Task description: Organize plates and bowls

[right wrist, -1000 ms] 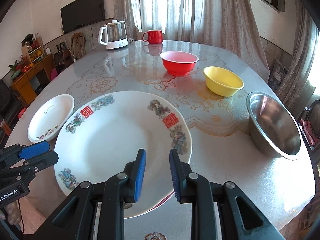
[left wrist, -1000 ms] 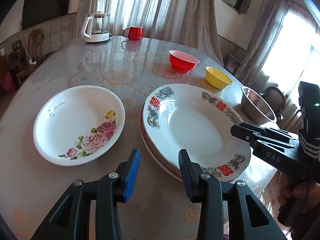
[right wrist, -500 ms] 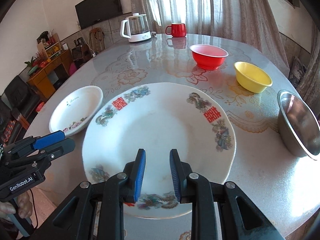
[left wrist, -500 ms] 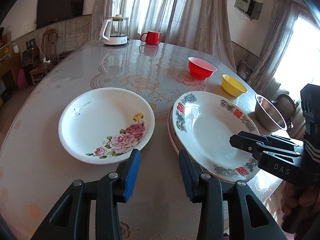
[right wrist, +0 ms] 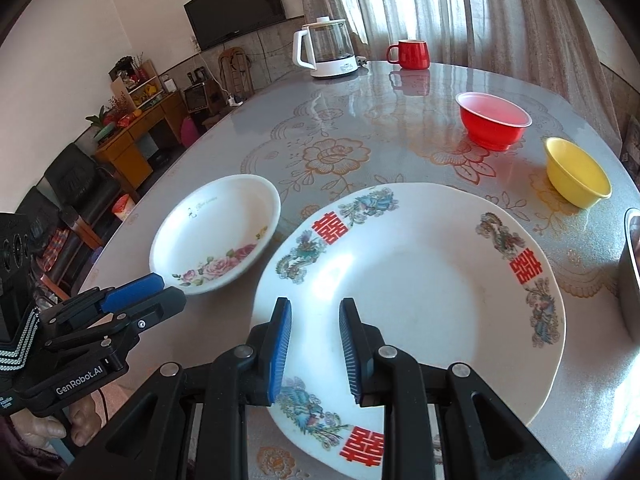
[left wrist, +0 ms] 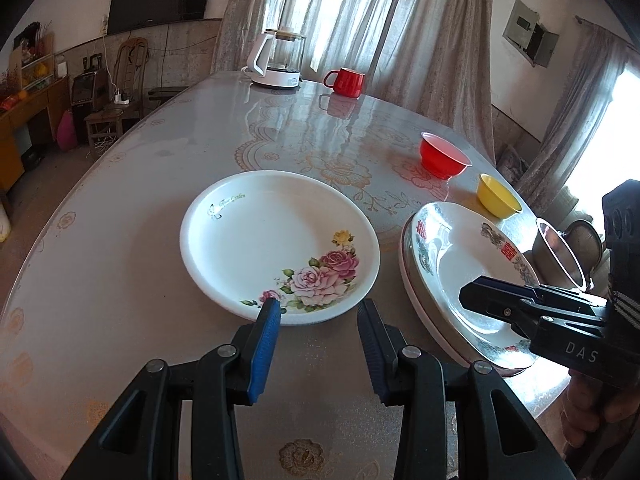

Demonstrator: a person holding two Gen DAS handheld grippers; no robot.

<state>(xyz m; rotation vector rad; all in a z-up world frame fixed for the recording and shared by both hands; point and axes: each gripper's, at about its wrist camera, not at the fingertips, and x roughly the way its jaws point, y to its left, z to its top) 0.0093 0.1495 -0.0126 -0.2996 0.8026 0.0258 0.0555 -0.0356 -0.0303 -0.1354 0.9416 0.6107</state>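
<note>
A white plate with pink roses (left wrist: 280,240) lies on the round table, its near rim just ahead of my left gripper (left wrist: 319,312), which is open with nothing between its blue pads. To its right a larger plate with red characters (left wrist: 452,256) rests on top of another plate. My right gripper (right wrist: 316,308) hovers over that large plate (right wrist: 420,288) near its front-left rim, jaws narrowly apart and empty. The right wrist view shows the rose plate (right wrist: 216,232) left of the stack, with the left gripper (right wrist: 160,292) at its near edge. The right gripper (left wrist: 466,292) shows side-on over the stack.
A red bowl (right wrist: 494,120), a yellow bowl (right wrist: 576,178) and a steel bowl (left wrist: 560,256) stand right of the plates. A glass kettle (left wrist: 280,60) and red mug (left wrist: 346,82) stand at the table's far edge. The near table edge (left wrist: 552,400) runs by the stack.
Both grippers moved left across the table. The rose plate now sits straight ahead of my left gripper; my right gripper moved from the large plate's front rim to its left side. Nothing was gripped.
</note>
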